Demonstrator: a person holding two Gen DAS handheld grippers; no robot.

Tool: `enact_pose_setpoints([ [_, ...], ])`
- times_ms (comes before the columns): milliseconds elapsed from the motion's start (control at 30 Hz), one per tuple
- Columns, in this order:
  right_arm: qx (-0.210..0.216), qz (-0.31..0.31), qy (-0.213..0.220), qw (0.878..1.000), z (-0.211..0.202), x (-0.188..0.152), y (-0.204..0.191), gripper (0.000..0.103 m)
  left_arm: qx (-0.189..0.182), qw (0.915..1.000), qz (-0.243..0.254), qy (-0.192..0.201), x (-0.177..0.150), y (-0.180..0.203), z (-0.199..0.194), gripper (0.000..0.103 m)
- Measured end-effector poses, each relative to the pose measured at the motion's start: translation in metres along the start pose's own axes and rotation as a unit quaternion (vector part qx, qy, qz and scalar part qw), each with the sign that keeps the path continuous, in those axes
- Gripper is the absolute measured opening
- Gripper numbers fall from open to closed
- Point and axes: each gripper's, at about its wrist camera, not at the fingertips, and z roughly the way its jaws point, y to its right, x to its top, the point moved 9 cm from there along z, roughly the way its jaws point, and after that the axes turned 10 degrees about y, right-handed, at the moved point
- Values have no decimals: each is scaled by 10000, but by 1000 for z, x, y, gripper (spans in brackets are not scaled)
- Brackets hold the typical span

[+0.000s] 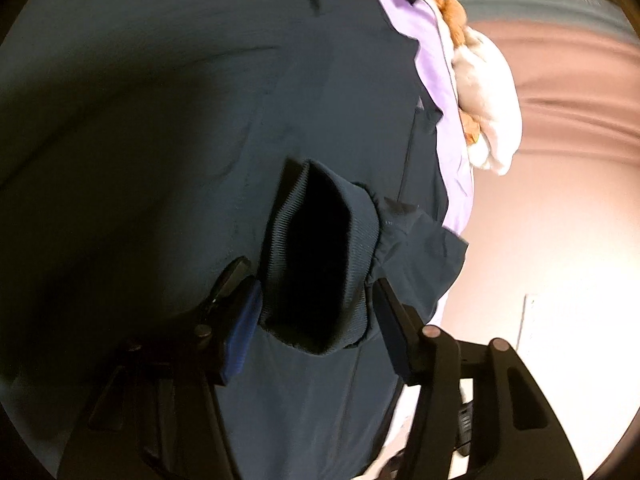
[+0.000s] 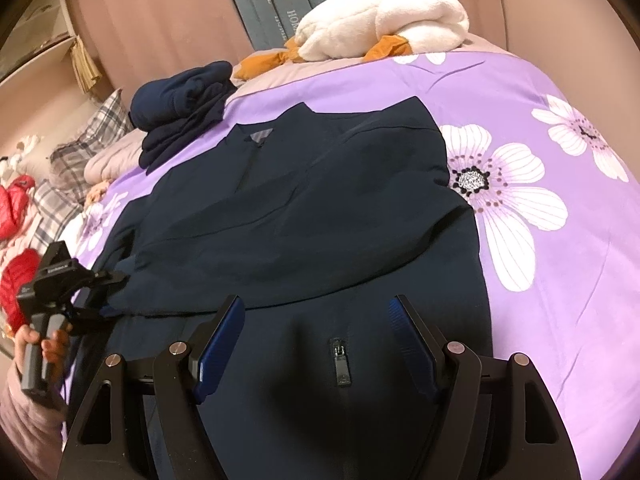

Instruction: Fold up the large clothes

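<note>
A large dark navy jacket [image 2: 320, 208] lies spread on the purple flowered bedspread [image 2: 560, 280], one sleeve folded across its body. My right gripper [image 2: 316, 300] hovers open over the jacket's lower front, just behind the zipper pull [image 2: 340, 360], with nothing between its fingers. At the jacket's left edge is my left gripper [image 2: 114, 294], gripped by a hand [image 2: 40, 340]. In the left wrist view the left gripper [image 1: 310, 276] stands open with the sleeve's ribbed cuff [image 1: 320, 256] lying loose between its blue pads [image 1: 240, 336]. The jacket [image 1: 160, 120] fills that view.
A folded pile of navy clothes [image 2: 184, 108] sits beyond the jacket's collar. A white plush toy with orange parts [image 2: 380, 24] lies at the bed's far edge. Plaid pillows [image 2: 80, 148] and red items [image 2: 16, 200] are at the left. Pink curtains [image 2: 160, 12] hang behind.
</note>
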Motion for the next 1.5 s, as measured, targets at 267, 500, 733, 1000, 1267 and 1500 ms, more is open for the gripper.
enact_pose_setpoints([
  [267, -13, -45, -71, 10000, 2, -3, -5, 74, -241, 9996, -148, -74, -19, -11, -22, 61],
  [500, 81, -35, -101, 9999, 5, -6, -16, 74, -300, 9989, -346, -67, -17, 8, 4, 80],
  [733, 79, -177, -64, 9998, 8, -3, -20, 74, -93, 9991, -87, 409, -2, 7, 13, 26],
  [1000, -82, 389, 328, 9987, 15, 35, 18, 74, -219, 9823, 1409, 1218, 35, 75, -2, 9],
  [1267, -687, 980, 631, 9908, 78, 100, 84, 90, 526, 9796, 1557, 1155, 60, 21, 20, 10],
  [1500, -343, 1651, 85, 9856, 137, 101, 96, 83, 533, 9760, 1777, 1137, 61, 23, 22, 10],
])
